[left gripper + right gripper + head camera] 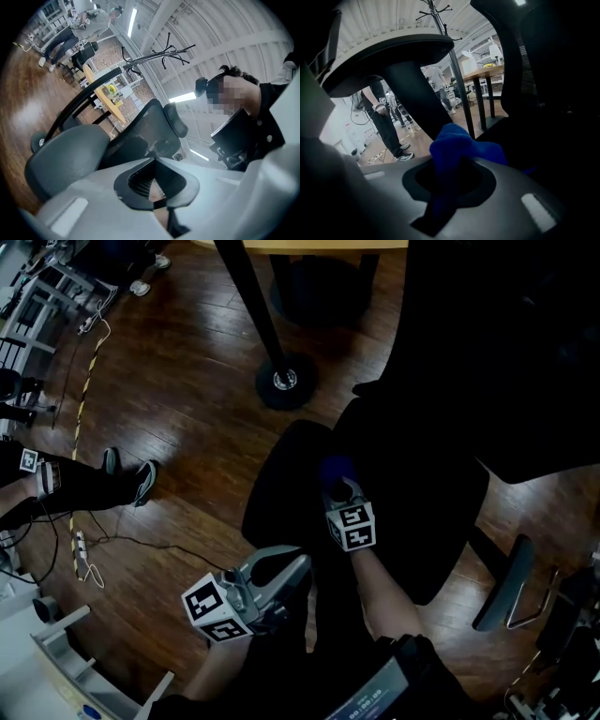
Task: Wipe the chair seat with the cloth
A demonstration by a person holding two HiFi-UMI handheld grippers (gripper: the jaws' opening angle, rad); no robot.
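While pinching cloth (457, 145) in right gripper (342, 489) over chair seat (412, 521), risking friction tugging it free; left gripper (154, 169) pressed together.

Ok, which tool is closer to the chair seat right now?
Right. The right tool, shut on the blue cloth, is over the chair seat near its middle. The left tool is held off the seat's near edge, to the left.
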